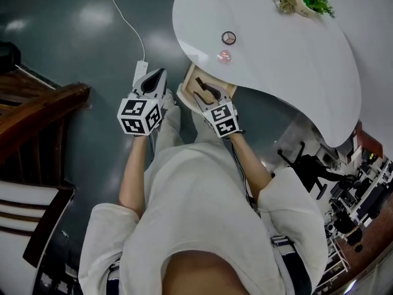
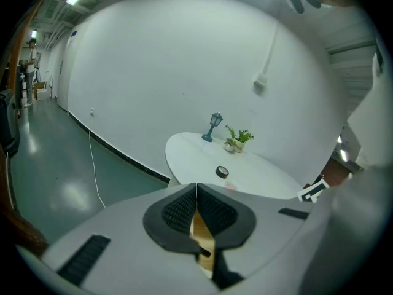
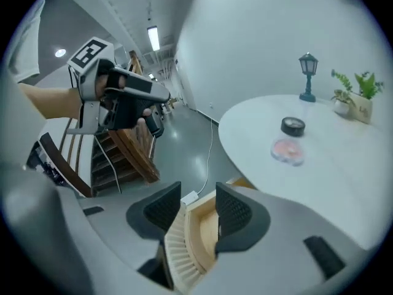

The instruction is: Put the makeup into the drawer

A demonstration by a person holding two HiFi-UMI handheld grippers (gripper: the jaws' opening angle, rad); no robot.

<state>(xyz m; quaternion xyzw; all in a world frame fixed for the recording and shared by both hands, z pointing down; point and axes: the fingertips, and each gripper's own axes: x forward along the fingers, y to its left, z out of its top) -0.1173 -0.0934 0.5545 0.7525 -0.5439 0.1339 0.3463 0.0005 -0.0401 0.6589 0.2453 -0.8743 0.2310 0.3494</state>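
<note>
Two makeup compacts lie on the white round table: a black round one and a clear pink one just nearer the table edge. Below that edge a light wooden drawer stands pulled out, and what lies in it I cannot make out. My right gripper hangs over the drawer, open, with nothing between its pads. My left gripper is held to the left of the drawer, shut and empty, pads touching.
A small lamp and a potted plant stand at the far side of the table. A white cable with a power strip runs across the grey floor. Dark wooden furniture is at the left, black equipment at the right.
</note>
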